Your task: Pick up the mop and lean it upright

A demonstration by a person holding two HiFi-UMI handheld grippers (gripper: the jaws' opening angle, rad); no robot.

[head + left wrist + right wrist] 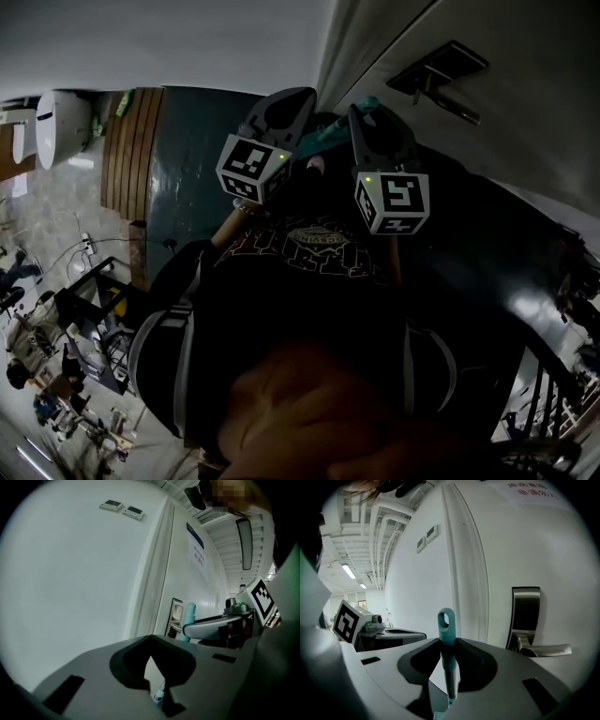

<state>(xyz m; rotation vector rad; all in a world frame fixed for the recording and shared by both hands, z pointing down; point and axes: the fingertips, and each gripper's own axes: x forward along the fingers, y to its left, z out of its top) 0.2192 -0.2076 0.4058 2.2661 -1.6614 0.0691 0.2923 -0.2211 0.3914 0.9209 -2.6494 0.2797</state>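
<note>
The mop shows only as its handle: a thin metal shaft (pixel 450 679) ending in a teal cap with a hanging hole (pixel 446 619). It stands upright between the jaws of my right gripper (pixel 443 643), which is shut on it, close to a white wall. In the left gripper view a short bit of the shaft with a teal ring (pixel 159 694) sits in the narrow gap of my left gripper (pixel 151 641), which is shut on it. There the teal cap (pixel 189 615) rises beside the right gripper (pixel 220 626). In the head view both grippers (pixel 289 101) (pixel 371 114) are raised side by side. The mop head is hidden.
A white door with a metal lever handle (pixel 530 630) and its plate (pixel 175 613) stands just right of the handle's top. Two small wall panels (pixel 122 508) sit high on the wall. The person's dark shirt (pixel 309 309) fills the head view; clutter lies at the lower left floor (pixel 56 356).
</note>
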